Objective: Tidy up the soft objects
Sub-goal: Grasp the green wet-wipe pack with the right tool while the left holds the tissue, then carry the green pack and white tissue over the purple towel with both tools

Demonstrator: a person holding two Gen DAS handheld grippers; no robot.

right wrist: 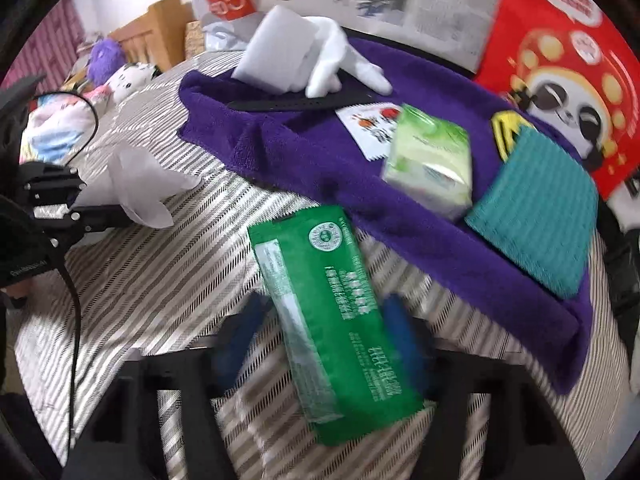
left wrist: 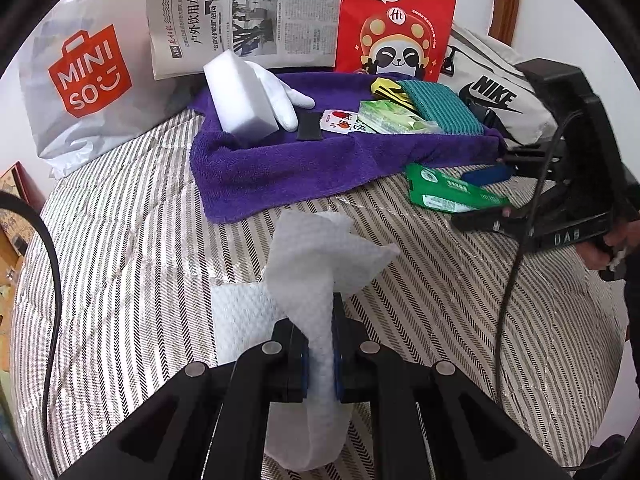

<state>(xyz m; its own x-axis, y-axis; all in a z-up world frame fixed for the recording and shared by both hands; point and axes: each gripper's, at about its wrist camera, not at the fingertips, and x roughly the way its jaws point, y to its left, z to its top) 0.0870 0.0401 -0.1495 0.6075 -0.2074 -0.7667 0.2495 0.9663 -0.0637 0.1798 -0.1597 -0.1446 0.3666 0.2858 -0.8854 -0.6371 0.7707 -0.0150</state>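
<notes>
on purple towel (left wrist: 280, 168): one white sponge (left wrist: 240, 96), one glove (left wrist: 286, 98), one tissue pack (left wrist: 390, 118), one teal cloth (left wrist: 440, 108). off towel: one green packet (right wrist: 332, 320), one white wipe (left wrist: 320, 264).

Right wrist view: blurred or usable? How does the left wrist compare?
Right wrist view: motion-smeared, worst on the right gripper fingers and the green packet between them; print unreadable. Left wrist view: sharp, left gripper and its white wipe crisp. Both show fisheye bending and dark corners.
</notes>
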